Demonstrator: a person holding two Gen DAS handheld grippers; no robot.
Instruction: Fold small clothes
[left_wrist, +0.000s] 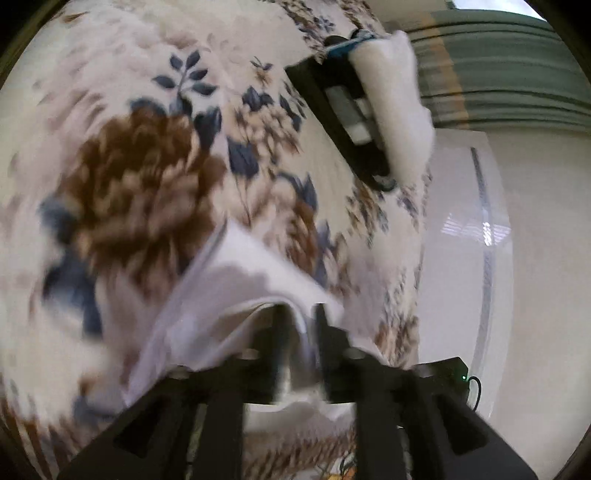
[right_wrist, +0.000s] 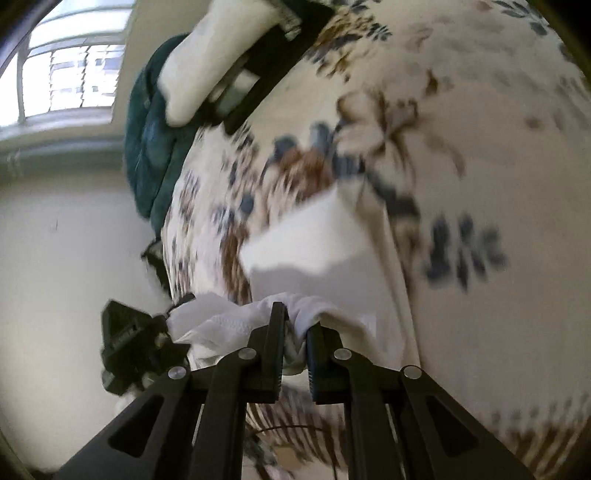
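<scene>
A small white garment (left_wrist: 229, 295) hangs over the floral bedspread (left_wrist: 147, 166). My left gripper (left_wrist: 301, 317) is shut on its near edge, the cloth bunched between the fingers. In the right wrist view the same white garment (right_wrist: 314, 243) hangs below my right gripper (right_wrist: 295, 325), which is shut on a gathered edge of it. The left gripper shows at the left of the right wrist view (right_wrist: 133, 347), close beside the right one. Both views are motion-blurred.
The floral bedspread (right_wrist: 480, 147) fills most of both views. A white folded item on a black board (left_wrist: 373, 110) lies at the bed's far edge; it also shows in the right wrist view (right_wrist: 207, 62). A teal blanket (right_wrist: 151, 147) lies beside it. A window (right_wrist: 66, 74) is behind.
</scene>
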